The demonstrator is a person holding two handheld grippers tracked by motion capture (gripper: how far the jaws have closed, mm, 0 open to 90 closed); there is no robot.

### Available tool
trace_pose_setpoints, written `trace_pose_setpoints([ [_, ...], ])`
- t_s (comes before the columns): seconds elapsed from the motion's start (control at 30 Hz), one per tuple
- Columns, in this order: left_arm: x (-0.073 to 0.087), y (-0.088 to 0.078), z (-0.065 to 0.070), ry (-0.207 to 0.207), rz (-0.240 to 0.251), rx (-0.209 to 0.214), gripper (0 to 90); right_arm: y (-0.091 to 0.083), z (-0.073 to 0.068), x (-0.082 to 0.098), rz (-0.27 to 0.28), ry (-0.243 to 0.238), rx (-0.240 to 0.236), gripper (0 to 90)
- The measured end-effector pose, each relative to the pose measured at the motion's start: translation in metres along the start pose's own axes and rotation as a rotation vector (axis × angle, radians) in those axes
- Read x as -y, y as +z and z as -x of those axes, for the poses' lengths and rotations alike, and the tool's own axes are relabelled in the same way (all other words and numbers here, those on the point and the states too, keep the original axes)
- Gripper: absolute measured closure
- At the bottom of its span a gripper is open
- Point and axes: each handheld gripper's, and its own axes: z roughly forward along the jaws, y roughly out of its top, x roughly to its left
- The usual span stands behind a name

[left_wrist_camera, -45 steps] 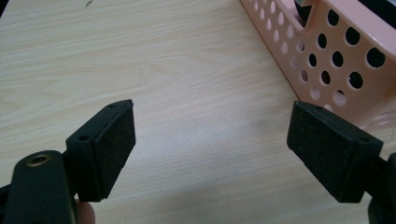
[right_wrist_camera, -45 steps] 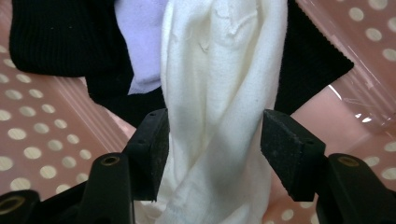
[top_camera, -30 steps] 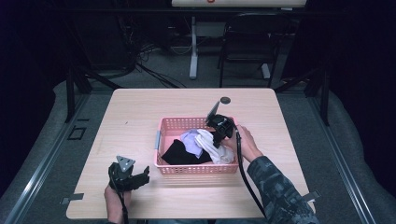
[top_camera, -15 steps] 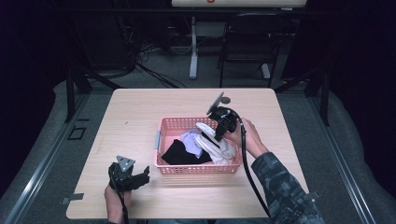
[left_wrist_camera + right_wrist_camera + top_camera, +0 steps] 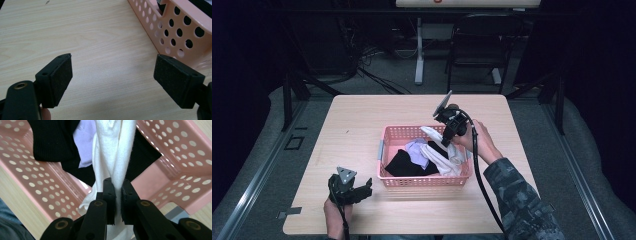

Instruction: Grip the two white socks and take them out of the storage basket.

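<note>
With its jaws clamped on the white cloth [image 5: 113, 157], the right gripper [image 5: 446, 136] holds it stretched upward above the pink basket [image 5: 412, 181]. Black and lilac garments lie inside. The left gripper [image 5: 112, 75], jaws apart, rests on the table [image 5: 357, 125] near the basket.

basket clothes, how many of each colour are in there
White cloth garment, pinched in the right gripper: 1
Black knitted garment: 1
Pale lilac cloth garment: 1
Total: 3 visible pieces in the pink perforated plastic basket; more may lie hidden underneath.
</note>
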Motion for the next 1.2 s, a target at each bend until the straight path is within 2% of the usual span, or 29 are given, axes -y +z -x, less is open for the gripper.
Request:
trace_pose_setpoints([
  [0.43,0.0,0.0,0.0,0.0,0.0,0.001,15.5,-0.023,0.001,0.003,0.03,-0.011,0.007,83.7],
  [0.57,0.0,0.0,0.0,-0.001,0.001,0.001,15.5,-0.031,0.001,0.004,0.043,-0.001,0.002,83.7],
  [0.67,0.0,0.0,0.0,-0.001,0.001,0.001,15.6,-0.037,0.002,0.006,0.043,-0.002,0.014,83.7],
  [0.87,0.0,0.0,0.0,-0.001,0.001,0.002,15.5,-0.047,0.008,0.013,0.053,0.007,0.015,83.6],
  [1.2,0.0,0.0,0.0,-0.002,0.001,0.003,15.6,-0.062,0.023,0.032,0.078,0.042,0.046,83.6],
])
